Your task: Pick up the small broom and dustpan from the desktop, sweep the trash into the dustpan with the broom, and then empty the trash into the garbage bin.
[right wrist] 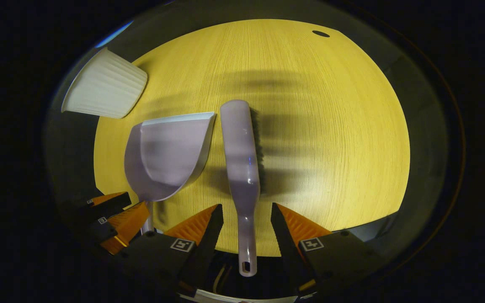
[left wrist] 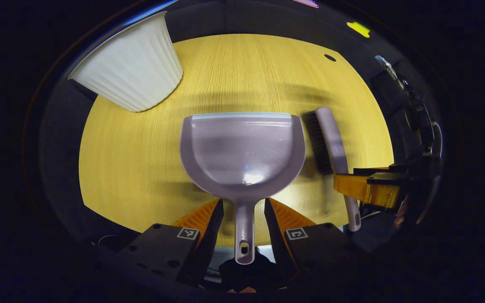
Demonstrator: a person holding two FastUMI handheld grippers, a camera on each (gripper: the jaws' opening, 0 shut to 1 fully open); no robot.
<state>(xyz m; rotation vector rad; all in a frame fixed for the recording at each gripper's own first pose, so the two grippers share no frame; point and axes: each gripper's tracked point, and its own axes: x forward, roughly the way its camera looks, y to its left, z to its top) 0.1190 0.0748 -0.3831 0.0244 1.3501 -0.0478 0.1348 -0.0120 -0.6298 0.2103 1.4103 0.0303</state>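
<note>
1. The dustpan (left wrist: 242,151) lies flat on the yellow wooden surface (left wrist: 242,67), its scoop mouth pointing away from the person and its handle reaching back over the near edge.
2. The small broom (right wrist: 241,160) lies just beside the dustpan on the dustpan's right, roughly parallel to it, resting on its side with the bristles facing away from the pan. Its handle also runs back past the surface's near edge.
3. The left tool (left wrist: 243,221) straddles the dustpan handle, one finger on each side with a clear gap showing between finger and handle. It is released and grips nothing.
4. The right tool (right wrist: 246,227) straddles the broom handle in the same way. It too is spread apart, with daylight on both sides of the handle.
5. A white ribbed bin (left wrist: 135,63) stands at the far left corner of the surface, well apart from the dustpan and broom. I take it to be the garbage bin.
6. No trash can be made out on the surface. Any scraps may be too small to tell.
7. Judged from this, the task is at its very start. Both tools are lined up for the pickup, but neither item is yet gripped or lifted.
8. Still left to do: closing on both handles, lifting, sweeping the trash into the pan, and tipping the pan into the bin.
</note>
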